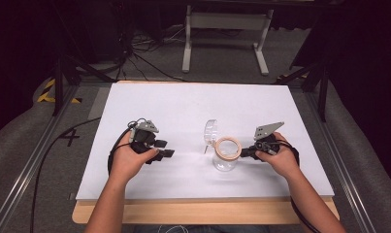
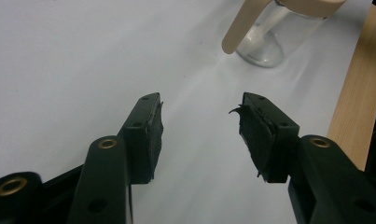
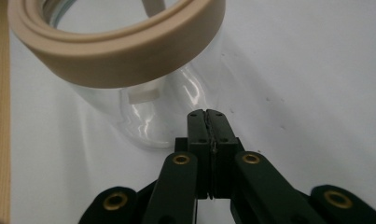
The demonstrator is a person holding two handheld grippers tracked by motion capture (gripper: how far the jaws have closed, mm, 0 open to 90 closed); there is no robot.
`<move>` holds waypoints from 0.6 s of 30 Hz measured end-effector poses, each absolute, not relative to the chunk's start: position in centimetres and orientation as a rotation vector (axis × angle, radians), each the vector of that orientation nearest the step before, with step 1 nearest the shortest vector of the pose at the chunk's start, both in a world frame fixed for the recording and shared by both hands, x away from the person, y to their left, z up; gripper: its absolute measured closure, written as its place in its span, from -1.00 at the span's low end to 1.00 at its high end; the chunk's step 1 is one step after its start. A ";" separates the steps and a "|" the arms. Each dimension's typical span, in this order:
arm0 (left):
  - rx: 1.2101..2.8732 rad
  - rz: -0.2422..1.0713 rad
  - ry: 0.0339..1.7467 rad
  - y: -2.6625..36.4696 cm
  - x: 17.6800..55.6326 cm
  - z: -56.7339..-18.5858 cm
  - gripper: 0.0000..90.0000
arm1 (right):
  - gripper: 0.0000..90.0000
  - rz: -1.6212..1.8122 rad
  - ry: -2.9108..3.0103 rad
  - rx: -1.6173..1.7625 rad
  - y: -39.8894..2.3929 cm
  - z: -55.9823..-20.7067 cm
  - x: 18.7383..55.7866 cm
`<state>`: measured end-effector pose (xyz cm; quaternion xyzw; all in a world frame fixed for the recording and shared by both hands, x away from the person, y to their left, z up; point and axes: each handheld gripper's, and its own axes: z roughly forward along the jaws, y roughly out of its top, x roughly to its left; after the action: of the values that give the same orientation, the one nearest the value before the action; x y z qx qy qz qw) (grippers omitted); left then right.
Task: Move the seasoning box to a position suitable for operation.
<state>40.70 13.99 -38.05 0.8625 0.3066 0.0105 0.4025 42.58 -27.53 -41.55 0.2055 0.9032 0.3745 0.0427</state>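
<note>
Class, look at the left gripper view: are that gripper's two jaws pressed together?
No: the left gripper has its jaws standing well apart, with bare white table between them.

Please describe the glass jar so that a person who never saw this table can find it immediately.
On the white table, look just right of centre, beside the shut right gripper. The glass jar stands upright there, clear, with a beige ring round its mouth and its round clear lid swung open behind it.

We see a jar of clear, glossy glass with a smooth, matt beige ring at its mouth. The tongs look like matt black plastic with brass-coloured rivets and frayed rubbery pads. The bench has a matt white top and a pale wooden edge.
</note>
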 end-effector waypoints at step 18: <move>2.180 0.023 0.782 14.2 40.4 -38.1 0.10 | 0.99 1.179 2.684 0.679 -27.2 -41.0 42.5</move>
<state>40.44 14.17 -38.13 0.8622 0.3092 0.0093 0.4011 42.50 -27.20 -41.01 0.2252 0.8900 0.3908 0.0663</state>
